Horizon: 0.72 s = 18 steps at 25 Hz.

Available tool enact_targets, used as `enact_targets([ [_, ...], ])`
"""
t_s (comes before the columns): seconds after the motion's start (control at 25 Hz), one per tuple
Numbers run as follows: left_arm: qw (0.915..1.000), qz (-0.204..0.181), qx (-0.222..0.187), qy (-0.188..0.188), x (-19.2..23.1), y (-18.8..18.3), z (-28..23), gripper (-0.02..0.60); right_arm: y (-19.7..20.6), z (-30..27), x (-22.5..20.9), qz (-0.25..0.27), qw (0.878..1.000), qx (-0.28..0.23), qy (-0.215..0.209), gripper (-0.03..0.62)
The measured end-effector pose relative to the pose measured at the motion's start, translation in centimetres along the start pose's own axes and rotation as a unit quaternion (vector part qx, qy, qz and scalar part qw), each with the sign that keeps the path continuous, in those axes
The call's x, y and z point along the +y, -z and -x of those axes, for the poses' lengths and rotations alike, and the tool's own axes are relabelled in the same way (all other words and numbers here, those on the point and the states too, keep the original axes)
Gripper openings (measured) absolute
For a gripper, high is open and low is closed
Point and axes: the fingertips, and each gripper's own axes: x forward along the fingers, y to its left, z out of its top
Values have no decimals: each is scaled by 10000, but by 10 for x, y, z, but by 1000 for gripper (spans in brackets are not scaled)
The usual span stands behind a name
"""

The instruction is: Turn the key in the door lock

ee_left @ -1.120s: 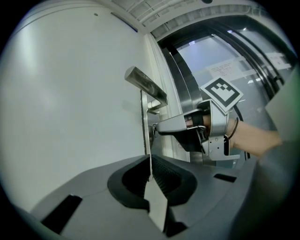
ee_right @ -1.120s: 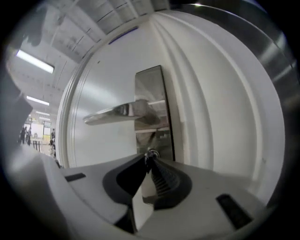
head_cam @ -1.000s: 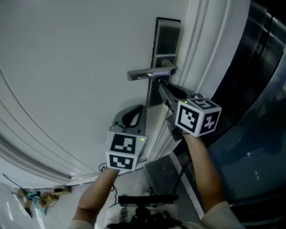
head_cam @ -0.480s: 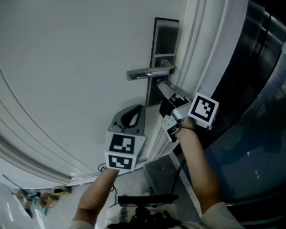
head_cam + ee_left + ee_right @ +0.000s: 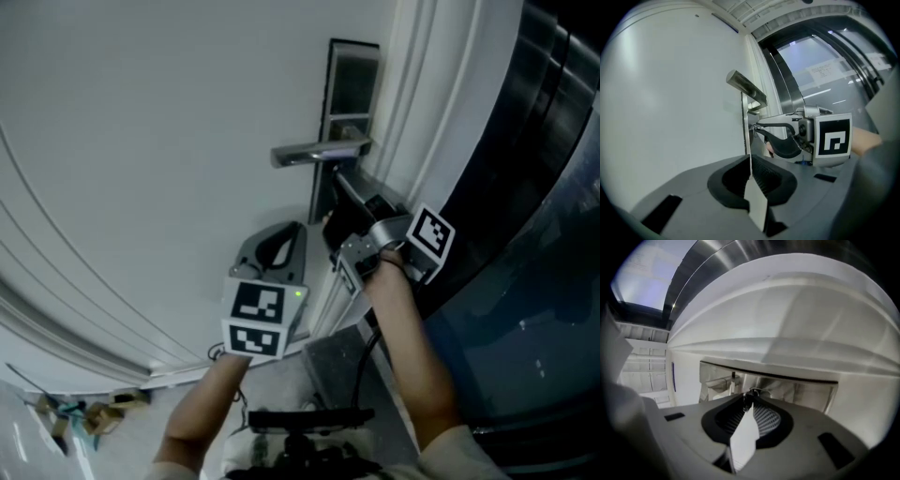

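On the white door (image 5: pixel 141 141) a metal lock plate (image 5: pixel 352 80) carries a lever handle (image 5: pixel 319 152). My right gripper (image 5: pixel 334 187) reaches in just under the handle. Its tips (image 5: pixel 747 399) stand around a small key (image 5: pixel 751 392) in the lock, and the jaws are opening. From the left gripper view the right gripper (image 5: pixel 754 129) has its tips slightly apart at the plate's edge, below the handle (image 5: pixel 746 88). My left gripper (image 5: pixel 292 228) hangs lower, close to the door, shut and holding nothing (image 5: pixel 747 159).
A dark metal and glass frame (image 5: pixel 525 187) runs along the door's right side. White door trim (image 5: pixel 412 112) stands between the plate and that frame. Low down are a floor edge and some cables (image 5: pixel 309 417).
The right gripper has rolled about its own axis at the lock, so its marker cube now faces another way. The left gripper has kept still.
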Motion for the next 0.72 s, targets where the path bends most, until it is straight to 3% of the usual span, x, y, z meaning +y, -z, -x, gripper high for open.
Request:
enact_targets([
  [0.12,10000,-7,16,-16,0,1,1,26,1,1,2,312,9994,118,107,64],
  [0.28,10000,-2,42,-24,2,4,-1,26,-2,5,7,1391,9896,249,265,120],
  [0.36,10000,-1,40,-19,2,4,-3,26,-6,8,10,2074,9771,317,347,120],
  [0.44,10000,-2,41,-7,1,4,-3,26,-8,13,16,3031,9506,390,536,132],
  [0.48,10000,-6,44,4,0,4,-3,26,-8,16,19,3683,9261,427,700,140],
  [0.52,10000,-7,45,17,-1,4,-4,26,-6,18,23,4443,8905,483,846,144],
  [0.56,10000,-5,45,30,-2,4,-4,26,-3,18,29,5243,8445,559,940,144],
  [0.64,10000,-3,42,53,-3,4,-6,26,6,16,38,6590,7413,737,1039,144],
  [0.72,10000,-4,35,71,-5,3,-7,26,16,14,37,7427,6535,957,1101,149],
])
